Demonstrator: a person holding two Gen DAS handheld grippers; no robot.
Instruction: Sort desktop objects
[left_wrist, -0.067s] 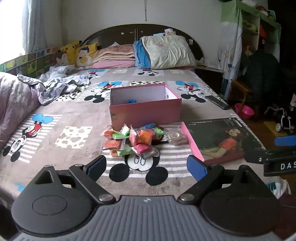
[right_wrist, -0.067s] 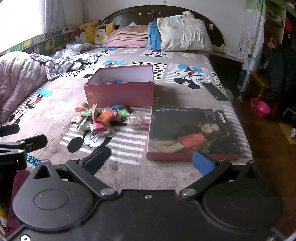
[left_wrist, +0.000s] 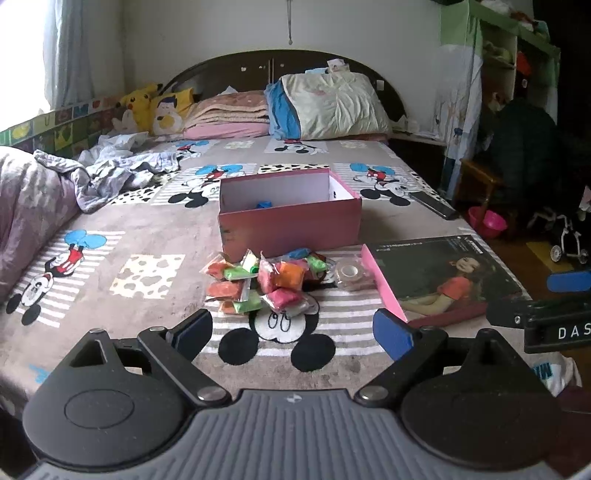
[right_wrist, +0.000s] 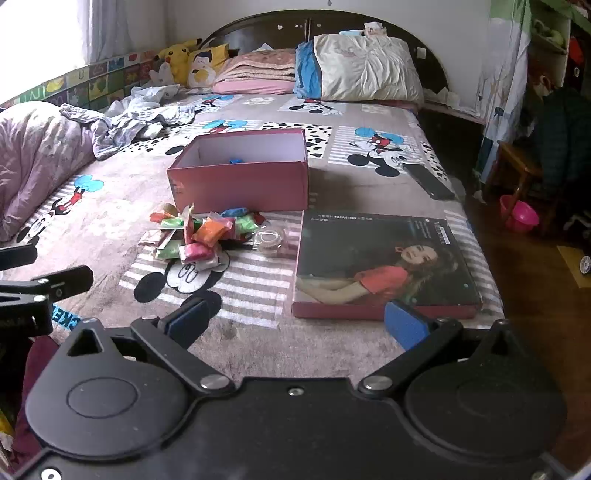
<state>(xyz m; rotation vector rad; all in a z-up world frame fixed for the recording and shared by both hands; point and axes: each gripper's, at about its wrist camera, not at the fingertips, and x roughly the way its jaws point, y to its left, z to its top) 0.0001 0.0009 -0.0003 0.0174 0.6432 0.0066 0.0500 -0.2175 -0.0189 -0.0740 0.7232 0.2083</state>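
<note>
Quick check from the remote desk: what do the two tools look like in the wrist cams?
Both match: black linkage arms with silver pivot bolts, round black discs at the base, blue pads on the fingertips. The left tool has a ribbed grey body; the right tool has a smooth black one. White letters "DAS" show on the right tool's side in the left view.

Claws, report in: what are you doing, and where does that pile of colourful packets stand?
Left claw and right claw open, empty. Colourful packets heaped on the bed before the pink box, untouched. Tape roll beside them; path clear.
</note>
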